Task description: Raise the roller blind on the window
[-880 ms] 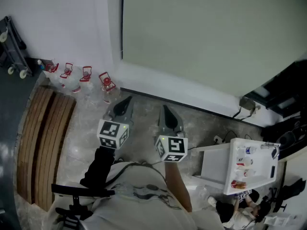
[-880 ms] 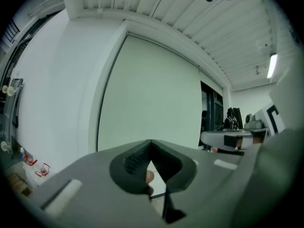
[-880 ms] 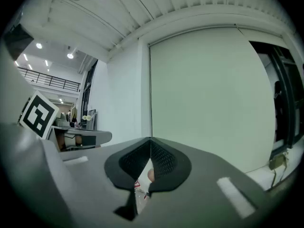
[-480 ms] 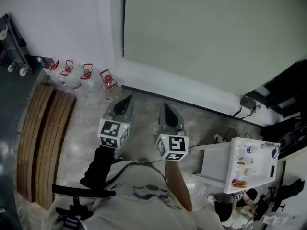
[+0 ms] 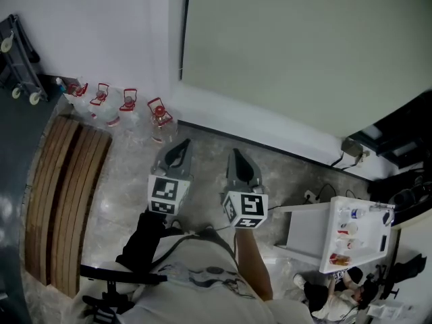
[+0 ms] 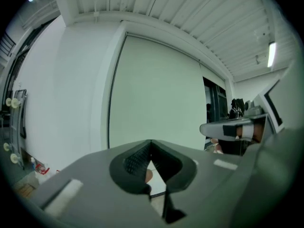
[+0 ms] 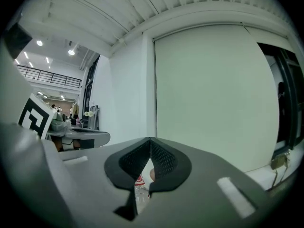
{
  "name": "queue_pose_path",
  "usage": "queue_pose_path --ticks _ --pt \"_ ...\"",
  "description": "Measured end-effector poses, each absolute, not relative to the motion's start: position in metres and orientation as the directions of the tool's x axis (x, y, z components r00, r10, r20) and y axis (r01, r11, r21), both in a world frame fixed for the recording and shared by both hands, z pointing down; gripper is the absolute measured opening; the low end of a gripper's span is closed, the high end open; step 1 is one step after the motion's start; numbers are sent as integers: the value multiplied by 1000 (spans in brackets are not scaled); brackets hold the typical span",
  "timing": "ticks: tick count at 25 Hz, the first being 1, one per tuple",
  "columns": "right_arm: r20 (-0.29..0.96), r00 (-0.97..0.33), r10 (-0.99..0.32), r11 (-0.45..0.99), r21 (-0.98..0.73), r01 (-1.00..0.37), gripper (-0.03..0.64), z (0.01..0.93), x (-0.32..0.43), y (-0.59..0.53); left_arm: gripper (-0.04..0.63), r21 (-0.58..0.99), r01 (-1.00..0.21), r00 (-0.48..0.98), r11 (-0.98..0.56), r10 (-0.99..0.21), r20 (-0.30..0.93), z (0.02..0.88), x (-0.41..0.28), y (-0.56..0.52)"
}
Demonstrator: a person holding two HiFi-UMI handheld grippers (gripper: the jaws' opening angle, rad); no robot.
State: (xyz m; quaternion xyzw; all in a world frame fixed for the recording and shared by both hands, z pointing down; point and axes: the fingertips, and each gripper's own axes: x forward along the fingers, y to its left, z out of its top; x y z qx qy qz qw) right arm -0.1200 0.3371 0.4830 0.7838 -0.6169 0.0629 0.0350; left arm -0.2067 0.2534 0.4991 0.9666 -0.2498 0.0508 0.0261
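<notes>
- Head view: left gripper [image 5: 181, 145] and right gripper [image 5: 236, 154] side by side at centre frame, above the floor [image 5: 128, 181], aimed at the roller blind [image 5: 304, 52], down across the upper right.
- Left gripper view: jaws closed together, gripping nothing; blind [image 6: 156, 94] filling centre frame.
- Right gripper view: jaws likewise closed and empty; blind [image 7: 213, 94] at centre right.
</notes>
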Motion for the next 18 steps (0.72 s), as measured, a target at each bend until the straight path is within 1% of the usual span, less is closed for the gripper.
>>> queue_pose_path --ticks 3,8,11,18 --pt "162 238 -958 -246 -30 -969 2 492 -132 331 -2 4 -485 867 -875 -480 129 508 -217 250" --pt "187 229 -955 -238 -24 -971 2 502 -139 318 -2 62 -482 870 -874 -468 155 522 -217 240" --pt "182 225 -957 -233 -23 -972 2 500 -126 301 -2 74 -495 863 -866 -480 159 524 -208 222" --pt "126 184 -975 -190 -36 -981 2 490 -81 247 -2 38 -540 837 -841 -531 136 513 -171 170"
